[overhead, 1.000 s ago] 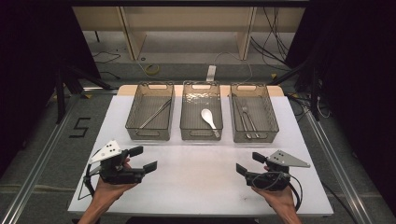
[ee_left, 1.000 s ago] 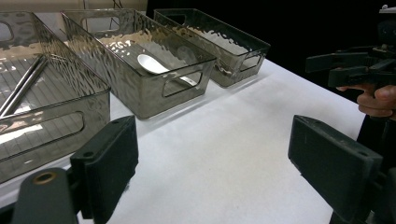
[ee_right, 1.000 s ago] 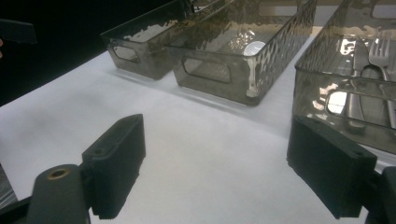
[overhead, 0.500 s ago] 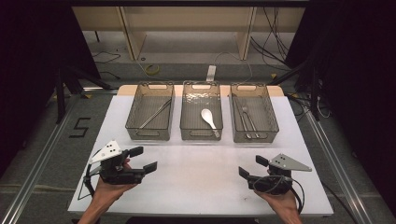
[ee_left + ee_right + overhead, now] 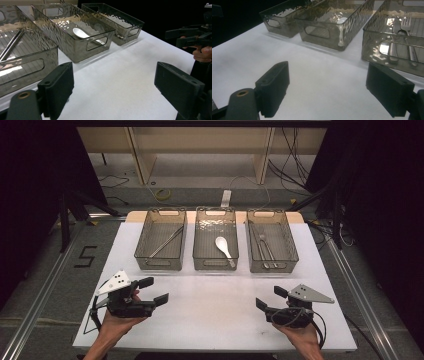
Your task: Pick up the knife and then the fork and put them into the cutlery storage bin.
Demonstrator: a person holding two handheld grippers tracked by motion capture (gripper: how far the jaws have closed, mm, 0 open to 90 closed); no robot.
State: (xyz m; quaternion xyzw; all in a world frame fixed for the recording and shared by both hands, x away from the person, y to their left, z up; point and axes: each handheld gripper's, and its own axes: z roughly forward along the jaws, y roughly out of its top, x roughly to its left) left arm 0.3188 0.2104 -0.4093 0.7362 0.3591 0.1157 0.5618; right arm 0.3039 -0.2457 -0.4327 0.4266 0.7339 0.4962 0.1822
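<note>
Near edge of the white table (image 5: 215, 310): left black two-jaw gripper (image 5: 156, 291) and right black two-jaw gripper (image 5: 267, 298), jaws apart, empty. Far edge: three clear smoked plastic bins; middle bin (image 5: 215, 264) holds a white ceramic spoon (image 5: 223, 246).

My left gripper (image 5: 154, 290) sits near the table's front-left corner, held low just above the surface, jaws wide apart w/ nothing between them, pointing right and a bit toward the far edge. My left hand (image 5: 117, 320) cups it from below, forearm coming in over the front edge. My right gripper (image 5: 268, 298) is near the front-right corner, jaws also spread wide and empty, aimed left twd the middle. My right hand (image 5: 300, 332) grips it from underneath, cable looping by the wrist. Both grippers are well apart.
</note>
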